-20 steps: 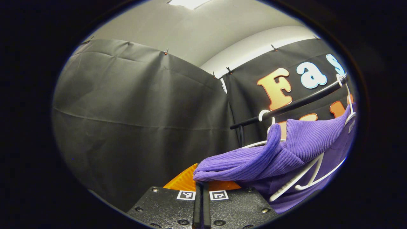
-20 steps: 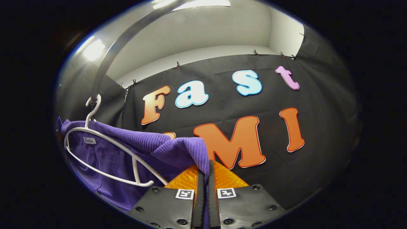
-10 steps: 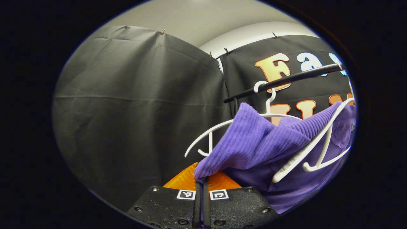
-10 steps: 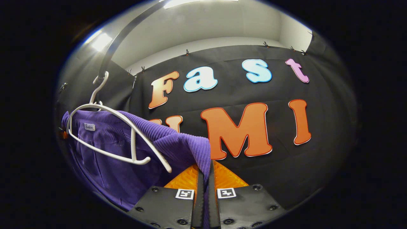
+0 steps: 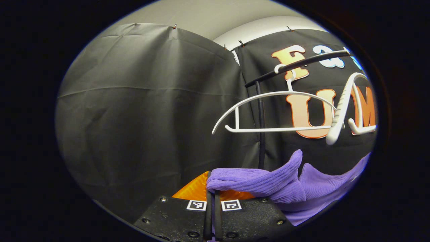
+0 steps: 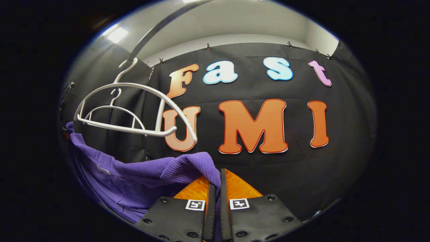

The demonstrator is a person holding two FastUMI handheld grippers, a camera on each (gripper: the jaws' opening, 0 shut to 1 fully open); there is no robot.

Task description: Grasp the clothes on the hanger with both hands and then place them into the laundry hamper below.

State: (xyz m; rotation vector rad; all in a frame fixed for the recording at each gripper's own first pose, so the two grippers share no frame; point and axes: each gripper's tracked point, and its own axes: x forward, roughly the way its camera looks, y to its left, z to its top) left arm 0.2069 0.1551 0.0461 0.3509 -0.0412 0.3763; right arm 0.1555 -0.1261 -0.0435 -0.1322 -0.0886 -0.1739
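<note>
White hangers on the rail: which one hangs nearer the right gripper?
The larger-looking hanger, whose arm sweeps down just above the purple garment; the other hanger shows small behind it, through its frame. Both hang bare.

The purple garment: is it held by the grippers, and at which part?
Yes: the left gripper and right gripper each pinch an upper edge of the purple garment.
</note>
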